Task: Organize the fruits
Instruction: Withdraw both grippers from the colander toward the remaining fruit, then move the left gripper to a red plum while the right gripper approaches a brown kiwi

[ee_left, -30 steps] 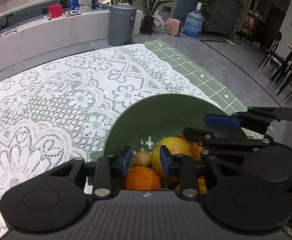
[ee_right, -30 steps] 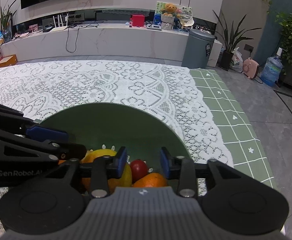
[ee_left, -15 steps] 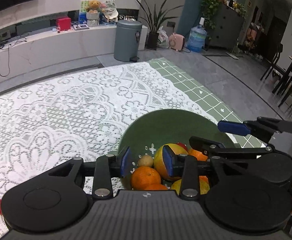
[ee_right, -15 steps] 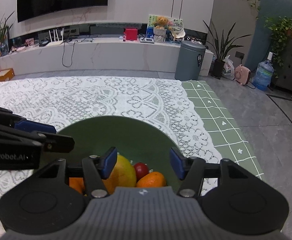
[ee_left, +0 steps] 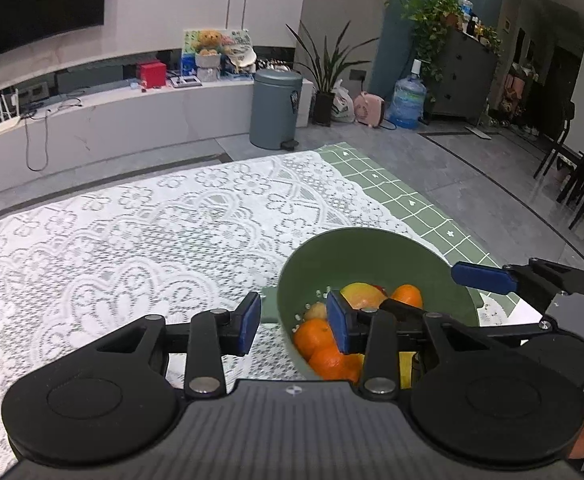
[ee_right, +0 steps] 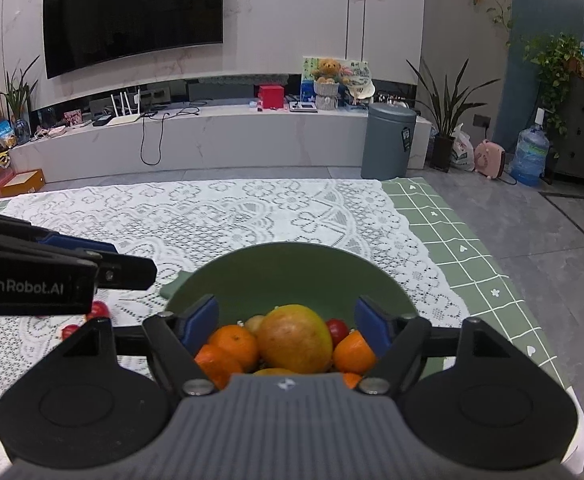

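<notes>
A green colander bowl (ee_right: 300, 272) sits on the lace tablecloth, also in the left wrist view (ee_left: 372, 256). It holds a large yellow-orange mango (ee_right: 296, 338), several oranges (ee_right: 231, 344), a small red fruit (ee_right: 336, 330) and a small tan fruit (ee_left: 316, 312). My right gripper (ee_right: 287, 320) is open and empty above the bowl's near side. My left gripper (ee_left: 294, 322) is open and empty over the bowl's left rim. Small red fruits (ee_right: 99, 309) lie on the cloth left of the bowl.
The white lace cloth (ee_left: 131, 240) covers the table over a green checked cloth (ee_right: 472, 248) at the right edge. The right gripper shows in the left wrist view (ee_left: 532, 280). The left gripper (ee_right: 51, 276) shows at the left of the right wrist view.
Both grippers have lifted and drawn back from the bowl. Both sets of jaws have opened wider. The left gripper has shifted left off the fruit.
</notes>
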